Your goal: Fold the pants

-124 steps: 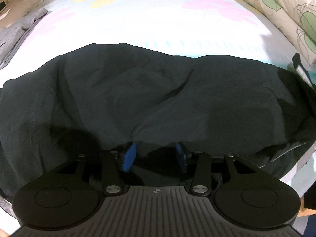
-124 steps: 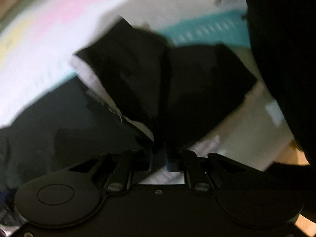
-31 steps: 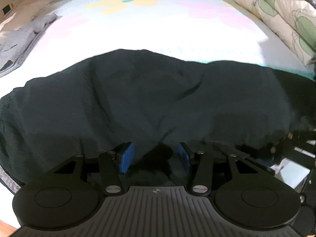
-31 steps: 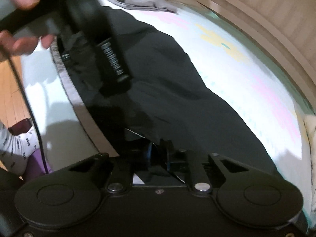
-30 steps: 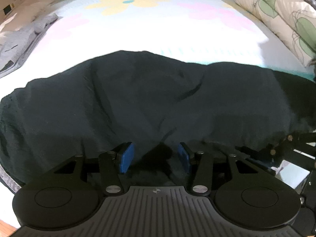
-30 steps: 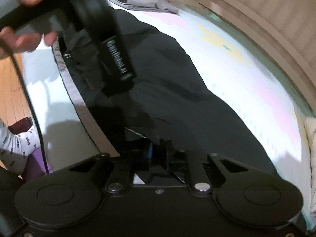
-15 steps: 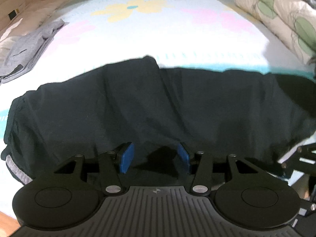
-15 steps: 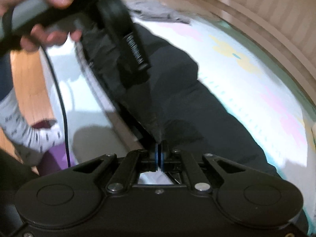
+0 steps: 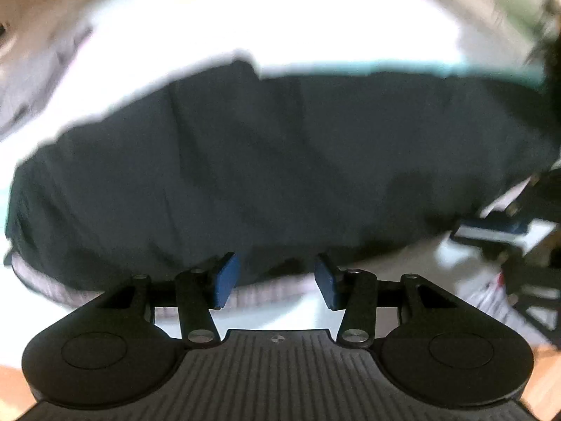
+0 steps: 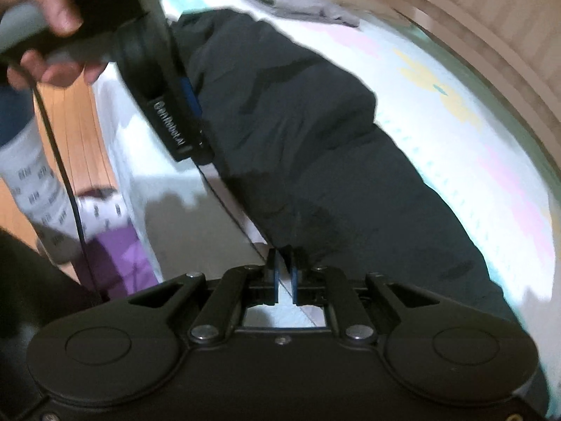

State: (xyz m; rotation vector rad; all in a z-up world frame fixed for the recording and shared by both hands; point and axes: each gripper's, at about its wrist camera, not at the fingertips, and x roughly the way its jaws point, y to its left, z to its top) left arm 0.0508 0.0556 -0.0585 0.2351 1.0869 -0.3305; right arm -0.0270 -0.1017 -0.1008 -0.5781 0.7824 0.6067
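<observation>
Right claw [image 10: 284, 275] just parted, at near edge of pants [image 10: 315, 147].

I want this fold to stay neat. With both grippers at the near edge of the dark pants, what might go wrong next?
The right gripper has just been opening beside the pants, so that edge may slump. The pants lie along the bed's near edge, so fabric could slide off. The left gripper is open and holds nothing.
</observation>
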